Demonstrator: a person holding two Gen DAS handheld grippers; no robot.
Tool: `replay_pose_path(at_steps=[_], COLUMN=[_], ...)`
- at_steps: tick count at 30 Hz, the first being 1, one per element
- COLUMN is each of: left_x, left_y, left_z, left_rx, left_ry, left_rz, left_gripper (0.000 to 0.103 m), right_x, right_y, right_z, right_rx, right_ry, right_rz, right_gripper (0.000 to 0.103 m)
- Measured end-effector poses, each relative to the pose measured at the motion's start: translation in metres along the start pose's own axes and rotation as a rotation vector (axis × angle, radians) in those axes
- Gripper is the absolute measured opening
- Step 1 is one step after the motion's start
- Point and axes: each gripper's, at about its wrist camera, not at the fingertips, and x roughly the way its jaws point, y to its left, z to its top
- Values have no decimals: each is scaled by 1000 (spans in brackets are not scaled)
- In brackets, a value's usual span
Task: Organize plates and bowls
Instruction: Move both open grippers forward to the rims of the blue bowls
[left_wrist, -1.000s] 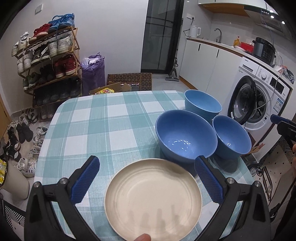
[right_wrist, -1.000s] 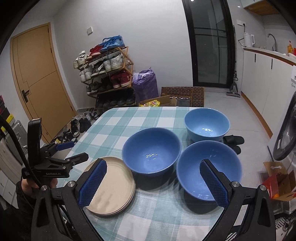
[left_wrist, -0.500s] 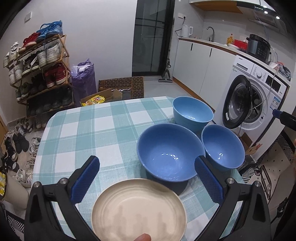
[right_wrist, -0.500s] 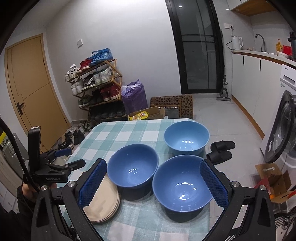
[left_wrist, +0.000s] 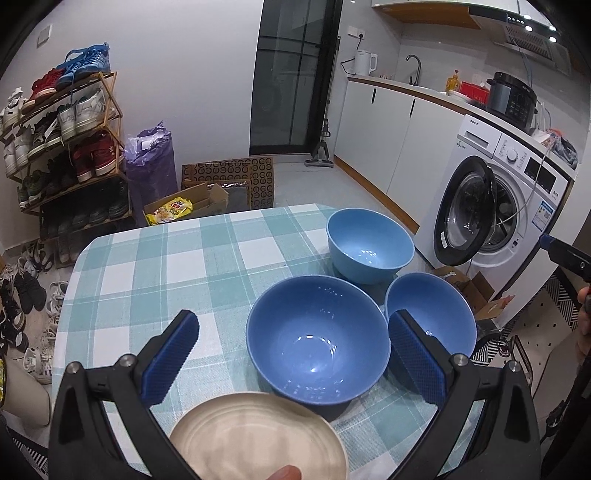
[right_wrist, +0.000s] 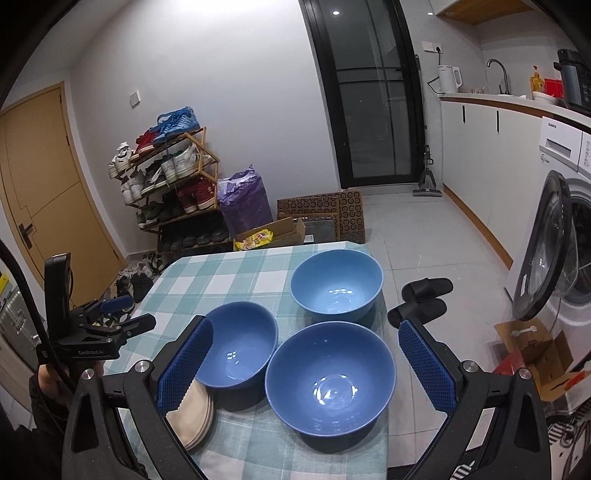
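Three blue bowls sit on the checked table. In the left wrist view a large bowl is in the middle, a smaller one to its right and a lighter one behind. A stack of beige plates lies at the near edge. My left gripper is open above the plates and the large bowl. My right gripper is open above the nearest bowl; the plates show at its left finger.
A washing machine with an open door stands right of the table. A shoe rack, purple bag and cardboard boxes stand beyond the far edge. Black slippers lie on the floor.
Both grippers have pulled back and up from the table. The plates and bowls now sit lower and smaller in both views. Nothing was taken hold of.
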Motion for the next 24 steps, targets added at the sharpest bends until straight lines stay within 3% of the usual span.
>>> replay_pose_path(at_steps=[24], left_x=[55], left_y=[-14], left_z=[39], left_rx=[-3], left_ry=[47], left_rz=[-13], left_gripper=[103], right_x=[46], right_y=[-38], right_z=[31], right_rx=[52], right_ry=[37], right_rz=[-24], right_gripper=[102])
